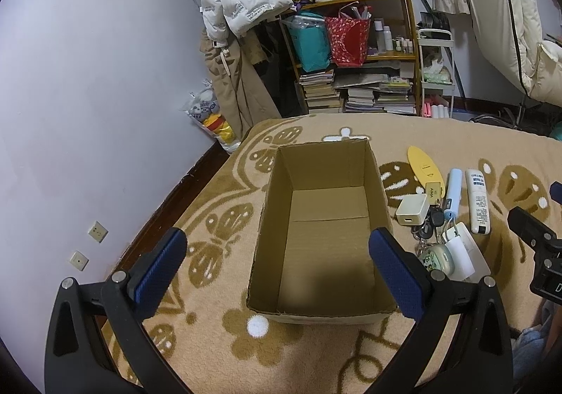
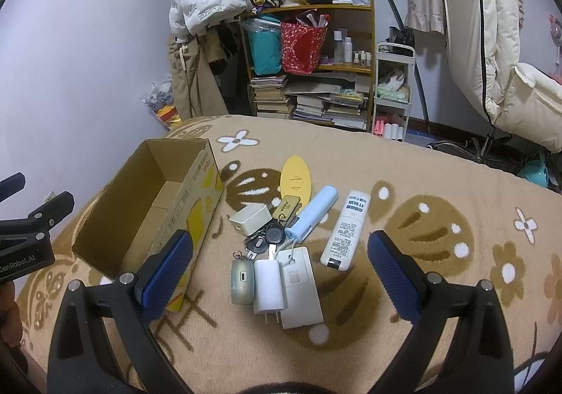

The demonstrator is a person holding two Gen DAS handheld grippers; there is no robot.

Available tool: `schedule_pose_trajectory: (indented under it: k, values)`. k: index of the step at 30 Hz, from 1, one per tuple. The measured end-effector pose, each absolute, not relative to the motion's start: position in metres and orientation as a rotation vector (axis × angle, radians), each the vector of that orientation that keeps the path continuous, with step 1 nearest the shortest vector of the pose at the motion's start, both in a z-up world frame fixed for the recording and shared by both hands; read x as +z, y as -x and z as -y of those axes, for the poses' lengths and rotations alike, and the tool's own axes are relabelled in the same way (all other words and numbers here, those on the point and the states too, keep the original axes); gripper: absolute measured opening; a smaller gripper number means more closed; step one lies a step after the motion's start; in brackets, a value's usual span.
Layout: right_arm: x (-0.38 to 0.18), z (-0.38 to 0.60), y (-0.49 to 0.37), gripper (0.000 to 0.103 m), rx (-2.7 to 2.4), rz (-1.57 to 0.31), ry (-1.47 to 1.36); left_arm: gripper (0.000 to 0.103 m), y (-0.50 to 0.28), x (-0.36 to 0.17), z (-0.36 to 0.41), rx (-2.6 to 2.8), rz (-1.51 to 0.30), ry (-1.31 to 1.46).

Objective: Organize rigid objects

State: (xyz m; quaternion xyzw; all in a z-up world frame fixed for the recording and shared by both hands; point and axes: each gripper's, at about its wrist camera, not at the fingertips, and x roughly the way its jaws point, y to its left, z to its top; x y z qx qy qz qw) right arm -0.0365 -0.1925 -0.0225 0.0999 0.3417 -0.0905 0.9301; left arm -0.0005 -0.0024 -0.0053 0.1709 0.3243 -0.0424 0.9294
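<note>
Both claws, left [image 1: 277, 269] and right [image 2: 279, 274], gape wide, empty, above box [image 1: 325, 228] and clutter.

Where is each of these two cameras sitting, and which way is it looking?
Left wrist: rides the open left gripper, looking down into the empty brown cardboard box on the beige patterned blanket.
Right wrist: rides the open right gripper, looking at the white remote control and small gadgets.
Shared: box, remote, blanket, wooden bookshelf.
</note>
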Motion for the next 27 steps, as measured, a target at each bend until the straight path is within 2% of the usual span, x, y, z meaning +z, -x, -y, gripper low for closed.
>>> schedule_pose_trajectory:
  k: [18,27]
  values:
    - [-0.019,0.192,0.036,0.103,-0.171,-0.714,-0.202,0.102,-0.001,-0.006,0.002,-0.086,-0.670,-0.354]
    - [-0.018,0.186,0.020,0.103,-0.131,-0.746,-0.178,0.102,-0.023,-0.008,-0.013,-0.073,-0.741,-0.322]
